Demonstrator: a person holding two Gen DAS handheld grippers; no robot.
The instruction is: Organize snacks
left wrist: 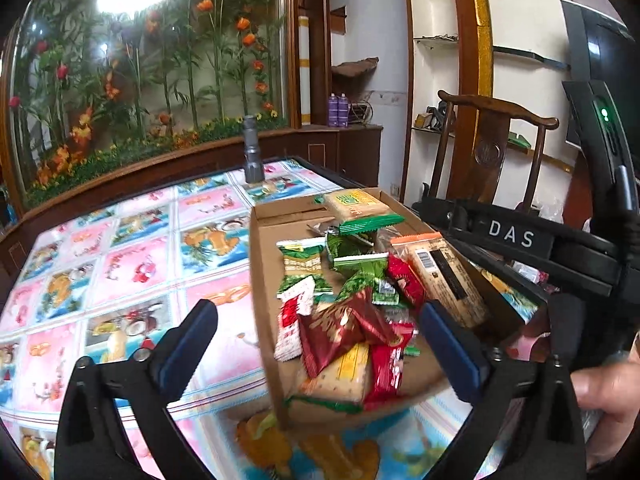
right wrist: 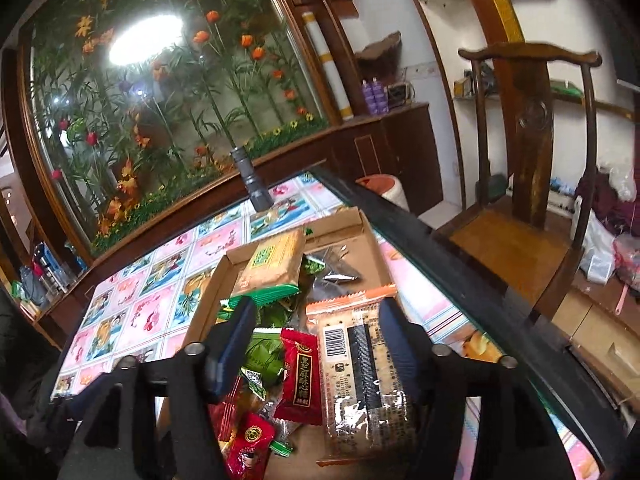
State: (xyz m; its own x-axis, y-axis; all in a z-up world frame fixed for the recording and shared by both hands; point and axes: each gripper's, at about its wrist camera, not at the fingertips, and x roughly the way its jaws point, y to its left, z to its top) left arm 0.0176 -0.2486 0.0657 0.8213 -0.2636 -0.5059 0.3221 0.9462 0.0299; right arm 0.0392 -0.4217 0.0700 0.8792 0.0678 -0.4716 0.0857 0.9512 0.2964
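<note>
A shallow cardboard box [left wrist: 260, 264] on the table holds several snack packets: green, red and yellow wrappers and a long clear cracker pack with an orange top [left wrist: 444, 276]. My left gripper [left wrist: 320, 328] is open, its jaws spread across the box's near left part, holding nothing. The right gripper's body [left wrist: 516, 240] shows to the right of the box. In the right wrist view my right gripper [right wrist: 320, 344] is open above the box [right wrist: 208, 292], with the cracker pack [right wrist: 368, 368] and a red packet [right wrist: 302, 376] between and below its fingers.
The table has a colourful patterned cloth [left wrist: 128, 264] under glass. A grey flashlight [left wrist: 253, 152] stands at the far edge. A wooden chair [right wrist: 532, 184] stands right of the table. A glass case with artificial flowers [left wrist: 140, 72] lies behind.
</note>
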